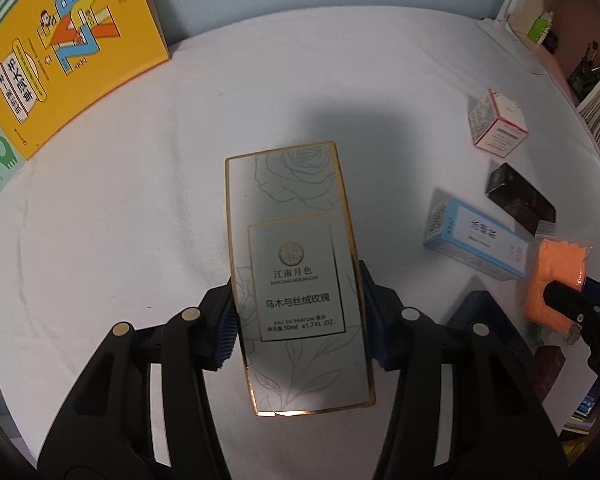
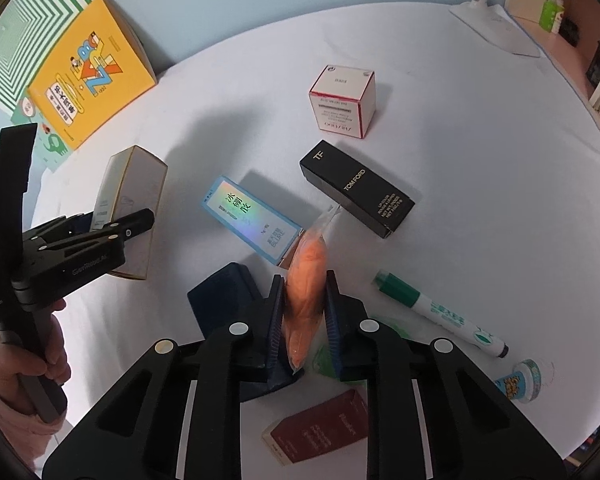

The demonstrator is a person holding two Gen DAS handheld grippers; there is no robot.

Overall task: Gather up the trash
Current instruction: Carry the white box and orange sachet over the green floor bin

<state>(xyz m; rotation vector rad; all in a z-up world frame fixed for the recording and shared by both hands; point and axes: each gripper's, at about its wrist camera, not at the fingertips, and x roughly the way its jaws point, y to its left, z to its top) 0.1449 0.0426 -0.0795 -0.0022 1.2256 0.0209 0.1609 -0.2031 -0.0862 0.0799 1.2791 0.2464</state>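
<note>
Black TOM FORD box (image 2: 357, 189), SHISEIDO box (image 2: 343, 97).

**Trash items: boxes and bag on the white table**

- Perfume box (image 1: 296, 276): white, gold-edged, rose-printed; clamped between the left gripper (image 1: 300, 316) pads, lifted, long axis pointing forward.
- Orange bag (image 2: 306, 300): clear plastic with orange filling; pinched edge-on between the right gripper (image 2: 304, 320) pads.
- Light-blue box (image 2: 252, 220): laid flat just ahead of the right gripper.
- Black lipstick box (image 2: 358, 194): laid flat, ahead and right.
- Red-trimmed white cube box (image 2: 342, 98): stood furthest ahead.
- Dark-red box (image 2: 320, 432): laid flat beneath the right gripper.
</note>
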